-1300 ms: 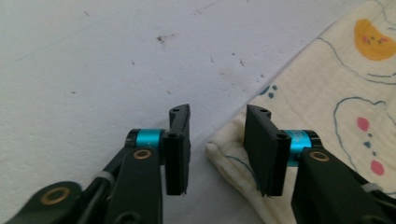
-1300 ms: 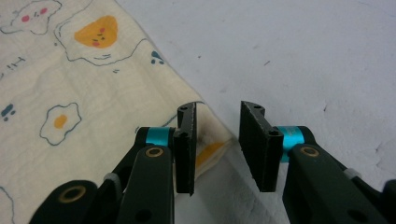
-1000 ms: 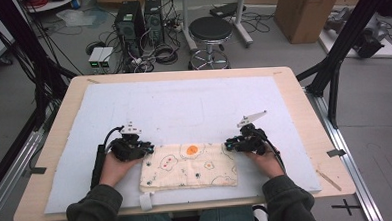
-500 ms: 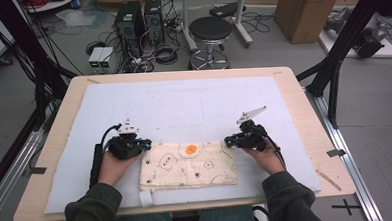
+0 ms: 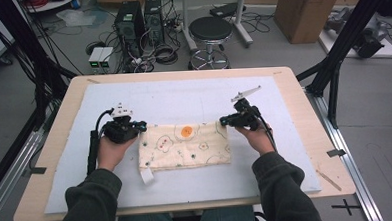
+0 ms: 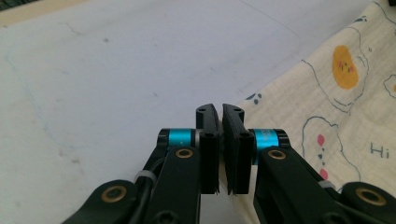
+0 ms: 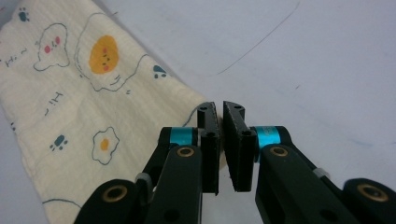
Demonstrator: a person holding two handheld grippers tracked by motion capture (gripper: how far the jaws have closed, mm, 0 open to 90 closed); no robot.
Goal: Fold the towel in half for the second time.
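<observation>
A cream cloth [image 5: 185, 146] printed with fried eggs and paw marks lies on the white mat [image 5: 183, 98]. My left gripper [image 5: 143, 126] is shut on its far left corner. My right gripper [image 5: 222, 122] is shut on its far right corner. In the left gripper view the cloth [image 6: 336, 116] runs from the right into my left gripper's [image 6: 220, 109] closed jaws. In the right gripper view the cloth [image 7: 93, 107] comes from the left, and its corner is pinched in my right gripper [image 7: 219, 107]. The far edge is stretched between the two grippers.
The mat covers most of the wooden table [image 5: 295, 88]. A small white tag [image 5: 147, 175] sticks out at the cloth's near left corner. A black stool [image 5: 210, 30] and a cardboard box [image 5: 310, 10] stand on the floor beyond the table.
Both hands have moved up and away from the person, drawing the cloth's far edge with them. The cloth now lies farther up the mat.
</observation>
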